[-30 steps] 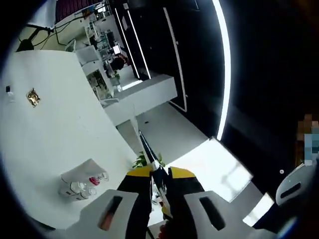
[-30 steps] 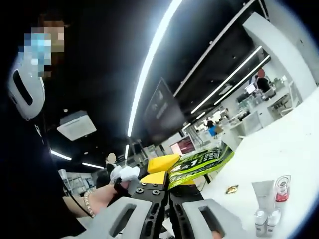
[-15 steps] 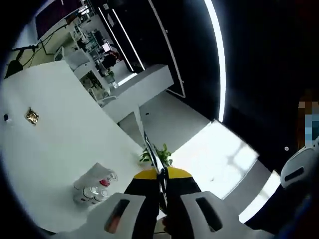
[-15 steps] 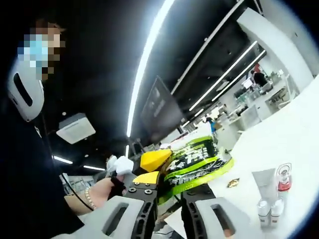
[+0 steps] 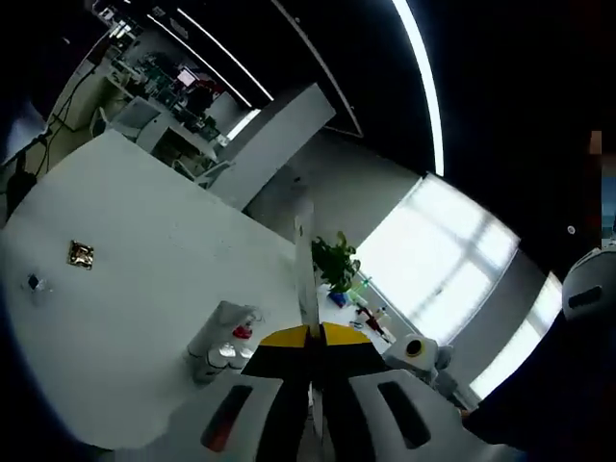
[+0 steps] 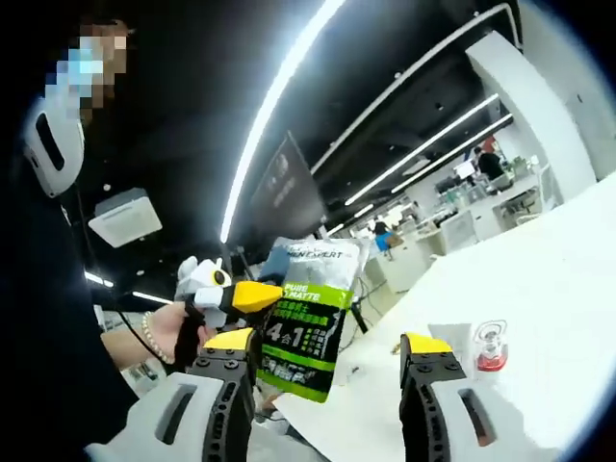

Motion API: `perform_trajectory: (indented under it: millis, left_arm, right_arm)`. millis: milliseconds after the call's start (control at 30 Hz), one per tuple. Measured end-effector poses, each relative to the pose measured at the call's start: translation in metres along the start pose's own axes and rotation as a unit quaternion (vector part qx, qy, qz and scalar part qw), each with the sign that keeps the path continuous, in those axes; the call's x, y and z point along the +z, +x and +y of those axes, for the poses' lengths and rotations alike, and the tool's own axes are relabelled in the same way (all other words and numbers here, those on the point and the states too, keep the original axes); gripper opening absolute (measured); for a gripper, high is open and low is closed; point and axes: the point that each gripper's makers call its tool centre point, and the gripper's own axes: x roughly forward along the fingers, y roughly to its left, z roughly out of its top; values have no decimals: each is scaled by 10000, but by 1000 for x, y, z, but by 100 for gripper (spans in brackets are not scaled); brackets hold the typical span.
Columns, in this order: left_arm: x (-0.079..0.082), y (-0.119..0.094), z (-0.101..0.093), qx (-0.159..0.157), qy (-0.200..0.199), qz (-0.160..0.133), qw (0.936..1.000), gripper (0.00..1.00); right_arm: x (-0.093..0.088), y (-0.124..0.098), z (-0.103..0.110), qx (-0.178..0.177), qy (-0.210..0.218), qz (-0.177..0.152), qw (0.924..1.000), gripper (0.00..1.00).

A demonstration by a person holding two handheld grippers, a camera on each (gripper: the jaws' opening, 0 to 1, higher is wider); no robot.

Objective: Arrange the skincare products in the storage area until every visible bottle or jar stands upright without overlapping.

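My left gripper [image 5: 313,351] is clamped on a flat sachet [image 5: 305,260], which the left gripper view presents edge-on as a thin pale strip rising from between the yellow tips at lower centre. I judge the sachet is held aloft so it can be carried to the group of products and set upright there; it is not yet on the counter [image 5: 125,241].

My right gripper [image 6: 332,358] stands with its jaws wide apart and nothing between them. I judge it has been left free to take the next item.

The right gripper view shows the sachet [image 6: 306,318] face-on at centre left: a green and grey printed pouch pinched at its left edge by the left gripper [image 6: 252,296], held by a hand [image 6: 164,327] wearing a beaded bracelet. None of the print can be read in the left gripper view.

The skincare products stand clustered on the counter at lower left of the left gripper view: a white tube [image 5: 214,327] with small bottles [image 5: 223,356] just beside it. The right gripper view shows a clear red-filled bottle [image 6: 489,346] at lower right.

Only the left gripper view shows a small gold item [image 5: 81,254] lying well apart, at left.
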Motion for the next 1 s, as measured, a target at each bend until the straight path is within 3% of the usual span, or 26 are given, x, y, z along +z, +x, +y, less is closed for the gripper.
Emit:
perform_trajectory:
  millis: [233,433,600,767,1000]
  left_arm:
    - [-16,1,14,146,-202,216,9995,0]
    - [-26,-2,34,491,-252,428,9976,0]
    - [-27,0,55,607,-391,508,9961,0]
    - [-33,6,64,646,-478,629,9948,0]
    - [-48,10,76,779,-537,907,9914,0]
  right_arm:
    - [-19,-13,-24,-308,-286,426,9982,70]
    - [-40,-29,-48,-624,-806,979,9900,79]
    - [-47,-40,-64,-853,-776,1065,9876,84]
    - [-58,-53,-82,-1100,-939,1338,9804,90]
    - [-58,-56,-87,-1107,-836,1336,9813,99]
